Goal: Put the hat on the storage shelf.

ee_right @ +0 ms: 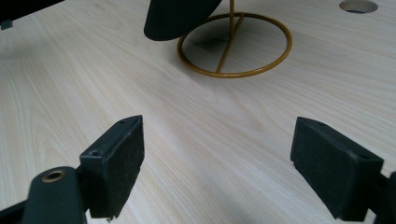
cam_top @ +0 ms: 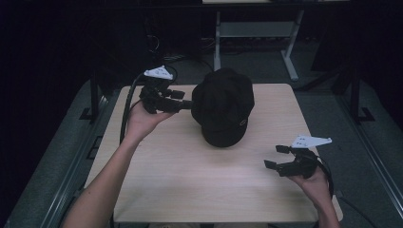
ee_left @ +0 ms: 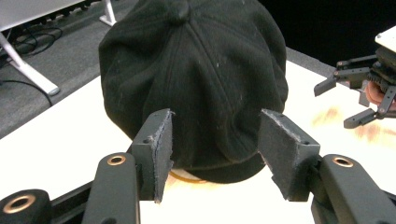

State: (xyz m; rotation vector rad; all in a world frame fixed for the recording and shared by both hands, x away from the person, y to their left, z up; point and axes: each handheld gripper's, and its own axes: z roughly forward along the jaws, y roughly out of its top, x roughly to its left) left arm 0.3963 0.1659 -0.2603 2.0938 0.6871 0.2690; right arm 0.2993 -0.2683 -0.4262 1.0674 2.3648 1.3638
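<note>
My left gripper (ee_left: pixel 215 154) is at the black cap (ee_left: pixel 196 79), jaws spread either side of its rear edge, pads not pressing it. The cap sits on a gold wire stand (ee_right: pixel 233 44) mid-table (cam_top: pixel 190 180). My right gripper (cam_top: pixel 277 157) hangs well apart near the table's right edge, jaws wide, nothing between.

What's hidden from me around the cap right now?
- Stand's upper stem: the black cap and the top edge of the right gripper view cut off the gold wire stand.
- Left tongs: in the high view, their tips merge with the dark cap, so contact is unclear.
</note>
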